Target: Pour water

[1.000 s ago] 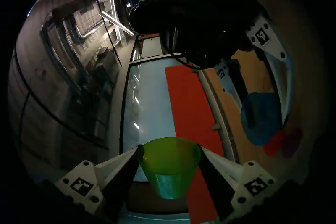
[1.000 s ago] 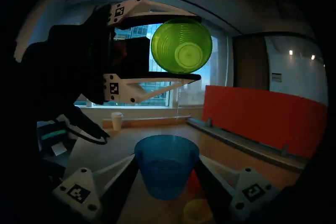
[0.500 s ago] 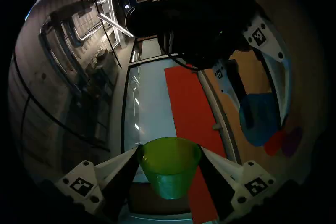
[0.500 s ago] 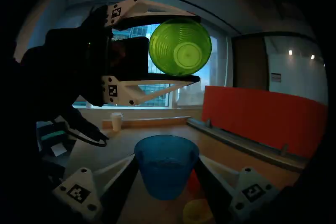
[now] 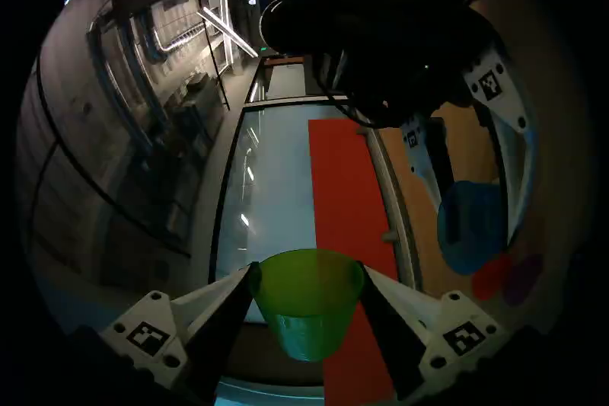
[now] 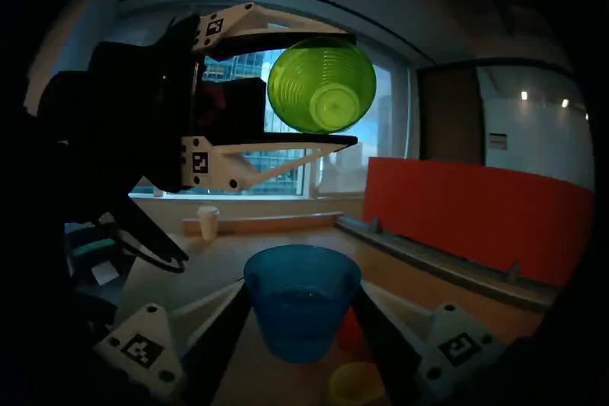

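Compared with a second ago, the green cup (image 6: 321, 84) sits a little more to the left in the right gripper view, and its bottom is turned slightly more to the side.

Nearest in that view, the right gripper (image 6: 302, 288) is clamped on the blue cup (image 6: 302, 301), one finger on each side, and holds it upright just above the table (image 6: 228, 261). The blue cup is see-through. A faint line inside it may be a water level, but I cannot be sure. A red cup (image 6: 349, 330) and a yellow cup (image 6: 356, 385) stand just behind it.

Higher up, the left gripper (image 6: 335, 86) is turned on its side and is closed on the green cup, which lies about level with its ribbed bottom toward this camera. I see no stream of water. Beyond are a white paper cup (image 6: 207, 222), the window (image 6: 251, 170) and an orange panel (image 6: 487, 212).

The green cup is well apart from the blue one, so I think poured water could miss the blue rim and land on the table or in the small cups. The tipped cup might also slip between the two fingers.
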The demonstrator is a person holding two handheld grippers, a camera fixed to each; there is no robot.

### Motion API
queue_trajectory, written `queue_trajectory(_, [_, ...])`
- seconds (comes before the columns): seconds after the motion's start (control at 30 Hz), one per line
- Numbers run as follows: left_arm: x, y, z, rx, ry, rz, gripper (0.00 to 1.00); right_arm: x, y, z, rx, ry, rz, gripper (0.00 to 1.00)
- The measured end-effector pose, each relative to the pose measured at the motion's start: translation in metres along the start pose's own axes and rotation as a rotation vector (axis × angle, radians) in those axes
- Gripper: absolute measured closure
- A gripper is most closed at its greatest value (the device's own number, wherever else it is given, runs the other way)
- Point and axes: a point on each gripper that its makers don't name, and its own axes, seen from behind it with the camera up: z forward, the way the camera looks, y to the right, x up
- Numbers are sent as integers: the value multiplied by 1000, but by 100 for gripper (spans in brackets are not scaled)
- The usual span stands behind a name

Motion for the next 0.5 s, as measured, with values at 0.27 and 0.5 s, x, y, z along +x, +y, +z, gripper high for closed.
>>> queue_trajectory(0.27, [-10,2,2,-5,-23,-222,10,1,1,0,-5,2,0,12])
queue_trajectory(0.5, [-11,-2,5,-4,-11,-421,11,2,2,0,-7,4,0,12])
